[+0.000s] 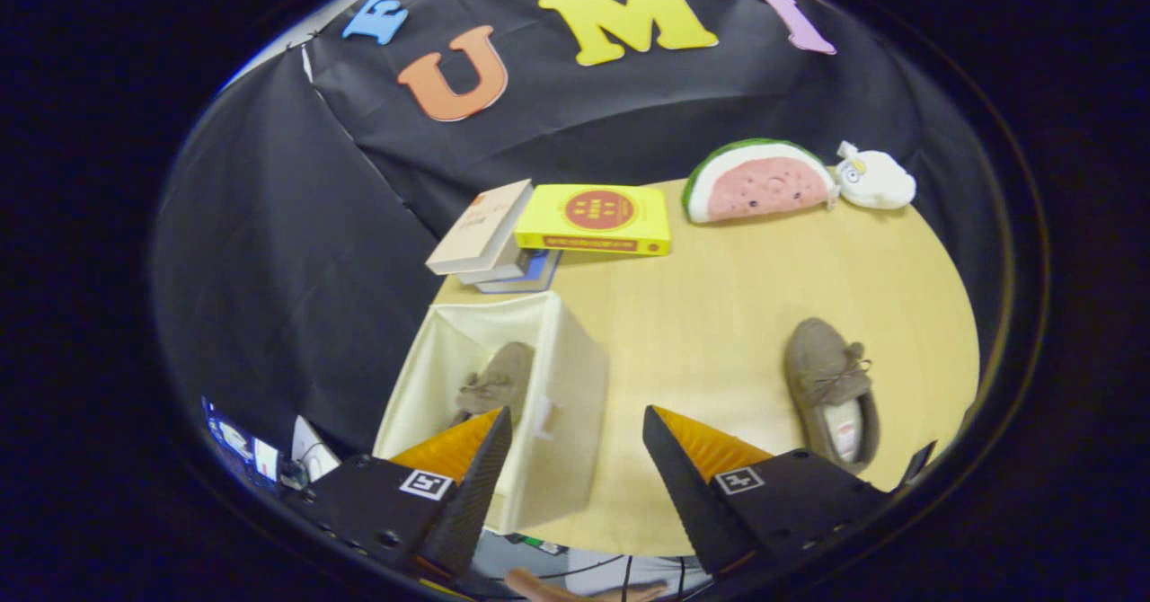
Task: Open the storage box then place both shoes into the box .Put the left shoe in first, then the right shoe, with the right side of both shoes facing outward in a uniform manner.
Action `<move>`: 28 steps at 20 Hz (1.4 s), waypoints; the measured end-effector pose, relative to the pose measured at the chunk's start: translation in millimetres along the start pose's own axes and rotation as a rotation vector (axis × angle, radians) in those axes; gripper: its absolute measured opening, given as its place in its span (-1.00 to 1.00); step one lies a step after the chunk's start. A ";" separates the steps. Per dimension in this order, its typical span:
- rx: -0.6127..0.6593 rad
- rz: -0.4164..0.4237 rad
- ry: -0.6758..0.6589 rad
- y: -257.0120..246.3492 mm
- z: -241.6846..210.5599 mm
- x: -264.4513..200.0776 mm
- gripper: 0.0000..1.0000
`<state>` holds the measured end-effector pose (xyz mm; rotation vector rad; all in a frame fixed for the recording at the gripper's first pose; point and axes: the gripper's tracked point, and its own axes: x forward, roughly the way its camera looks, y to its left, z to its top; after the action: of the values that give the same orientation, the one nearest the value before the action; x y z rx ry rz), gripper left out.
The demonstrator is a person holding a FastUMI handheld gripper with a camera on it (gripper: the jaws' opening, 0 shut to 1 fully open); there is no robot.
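Hovering above the desk (719, 314) with its fingers (669, 458) spread apart and empty, the gripper (575, 467) looks down on the open storage box (557, 377) at lower left of the frame, one shoe (494, 382) already inside. The second shoe (831, 391) lies at lower right, well apart from the box. A careless grasp could turn it, so its sides would not match the first; the box's near wall could also catch it. Books (557, 225) and a watermelon plush (759, 181) sit along the upper edge, clear of the route.
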<state>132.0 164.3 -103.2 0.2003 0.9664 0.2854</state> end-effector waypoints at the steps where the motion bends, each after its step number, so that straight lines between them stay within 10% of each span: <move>1: 0.004 -0.029 0.002 -21.8 1.1 -2.1 0.85; 11: -0.095 -0.355 0.133 -210.0 -22.0 4.1 0.92; 20: -0.150 -0.528 0.289 -281.9 -38.6 22.0 0.83; 26: -0.206 -0.474 0.380 -263.0 -50.1 45.2 -0.65; 28: -0.210 -0.484 0.388 -265.0 -51.8 48.9 -0.75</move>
<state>154.6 -67.9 -247.7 -0.2914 1.3233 -0.0252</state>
